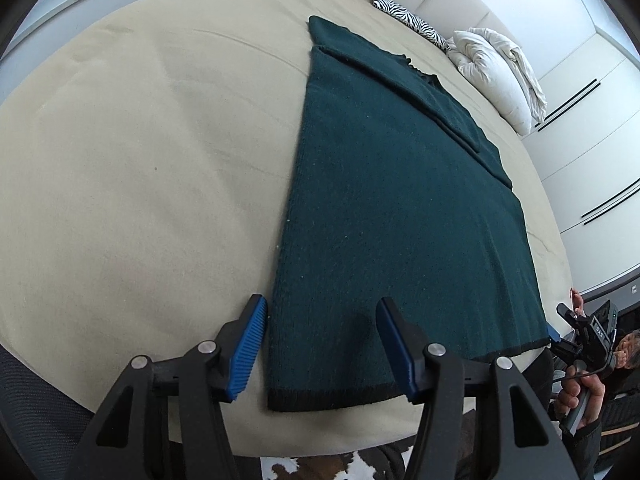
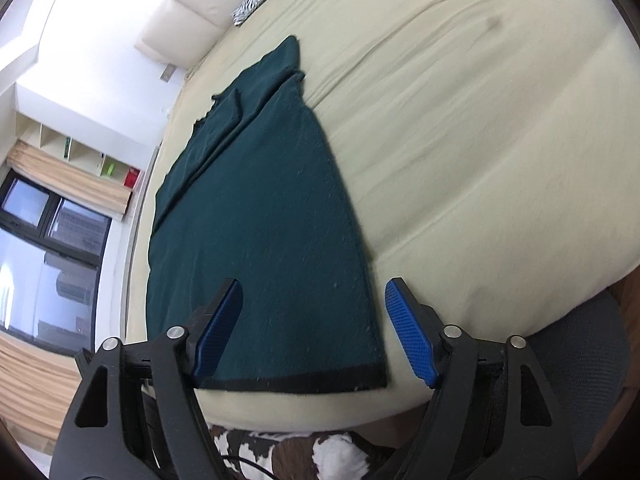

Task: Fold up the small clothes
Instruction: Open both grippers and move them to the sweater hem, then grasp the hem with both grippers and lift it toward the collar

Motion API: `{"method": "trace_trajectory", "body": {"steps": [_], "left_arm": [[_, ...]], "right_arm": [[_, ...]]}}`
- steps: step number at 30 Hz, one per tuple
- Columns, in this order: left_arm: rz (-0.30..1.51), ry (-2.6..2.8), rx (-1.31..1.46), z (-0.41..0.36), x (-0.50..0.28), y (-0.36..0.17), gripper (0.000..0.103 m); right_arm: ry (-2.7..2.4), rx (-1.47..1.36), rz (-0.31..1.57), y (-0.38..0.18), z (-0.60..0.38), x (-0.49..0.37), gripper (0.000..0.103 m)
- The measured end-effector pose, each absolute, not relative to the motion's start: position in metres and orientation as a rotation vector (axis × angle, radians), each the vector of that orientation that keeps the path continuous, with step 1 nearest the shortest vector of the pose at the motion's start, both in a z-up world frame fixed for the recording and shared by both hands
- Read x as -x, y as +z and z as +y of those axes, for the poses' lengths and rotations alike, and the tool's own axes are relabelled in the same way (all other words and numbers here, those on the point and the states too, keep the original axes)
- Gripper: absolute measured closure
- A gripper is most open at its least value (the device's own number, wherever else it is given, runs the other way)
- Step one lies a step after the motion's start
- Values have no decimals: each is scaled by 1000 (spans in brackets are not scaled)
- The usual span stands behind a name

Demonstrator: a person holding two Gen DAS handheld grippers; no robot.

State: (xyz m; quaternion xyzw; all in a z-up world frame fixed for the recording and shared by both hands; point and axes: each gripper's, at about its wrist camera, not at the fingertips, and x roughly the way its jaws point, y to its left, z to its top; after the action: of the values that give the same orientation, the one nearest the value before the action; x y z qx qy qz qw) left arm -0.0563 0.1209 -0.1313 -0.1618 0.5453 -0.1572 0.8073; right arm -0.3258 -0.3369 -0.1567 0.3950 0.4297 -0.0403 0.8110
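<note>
Both grippers gape wide at the near hem — the left gripper [image 1: 320, 348] straddles one corner of the green sweater [image 1: 400, 208], the right gripper [image 2: 314, 330] the other. Beyond, the sweater lies flat on the beige bed [image 1: 140, 160], sleeves folded in.

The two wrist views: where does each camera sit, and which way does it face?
Left wrist: sits behind the open left hand-held gripper, above the near left hem corner of the green garment, facing along the bed; the other gripper and the person's hand show at right.
Right wrist: sits behind the open right hand-held gripper, over the near right hem corner, facing the same way.
Both share the garment, the bed and the zebra pillow.
</note>
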Motion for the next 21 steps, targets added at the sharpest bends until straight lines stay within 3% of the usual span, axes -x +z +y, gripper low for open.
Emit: {"method": "trace_trajectory", "body": {"steps": [5, 9, 17, 21], "left_arm": [[1175, -349, 319, 119, 58, -131, 43], [1180, -349, 314, 120, 59, -131, 50], [1211, -322, 322, 130, 58, -133, 72], [1224, -307, 339, 133, 59, -134, 73]], "right_arm": [[-75, -856, 944, -158, -334, 328, 39], [-78, -872, 953, -162, -336, 327, 48], [-65, -873, 967, -164, -334, 325, 50], [-58, -876, 972, -164, -333, 325, 50]]}}
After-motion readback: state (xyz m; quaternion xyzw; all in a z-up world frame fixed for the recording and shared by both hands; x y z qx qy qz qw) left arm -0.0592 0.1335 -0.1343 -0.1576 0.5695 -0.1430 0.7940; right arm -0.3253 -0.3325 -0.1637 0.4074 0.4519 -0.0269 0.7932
